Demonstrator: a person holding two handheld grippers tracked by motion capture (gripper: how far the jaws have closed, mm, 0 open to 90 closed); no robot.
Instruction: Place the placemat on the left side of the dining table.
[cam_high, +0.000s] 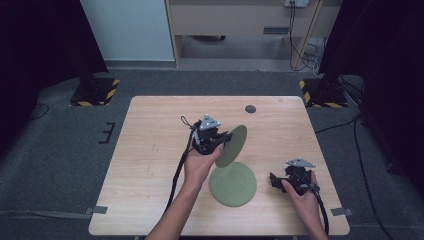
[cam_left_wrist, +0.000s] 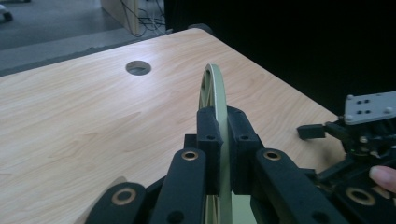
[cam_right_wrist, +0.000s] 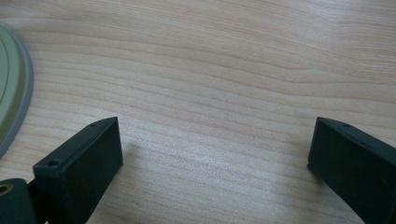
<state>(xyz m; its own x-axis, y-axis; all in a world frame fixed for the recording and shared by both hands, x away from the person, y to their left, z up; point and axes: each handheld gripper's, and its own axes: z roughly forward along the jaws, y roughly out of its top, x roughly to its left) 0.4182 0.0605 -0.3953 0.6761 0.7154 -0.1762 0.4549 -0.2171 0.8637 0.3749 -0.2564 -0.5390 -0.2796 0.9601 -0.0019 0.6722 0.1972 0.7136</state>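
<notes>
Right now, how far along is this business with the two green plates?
One green plate already lies flat near the front of the table. In hand: the left tongs are clamped on the rim of the second plate, holding it on edge in the air above the flat one. The right tongs are open beside the flat plate, holding nothing. Left to do, probably: setting the lifted plate down somewhere; where is not clear.

Two plates (cam_high: 233, 185) — olive green; table (cam_high: 150, 150) — pale wood grain.
</notes>
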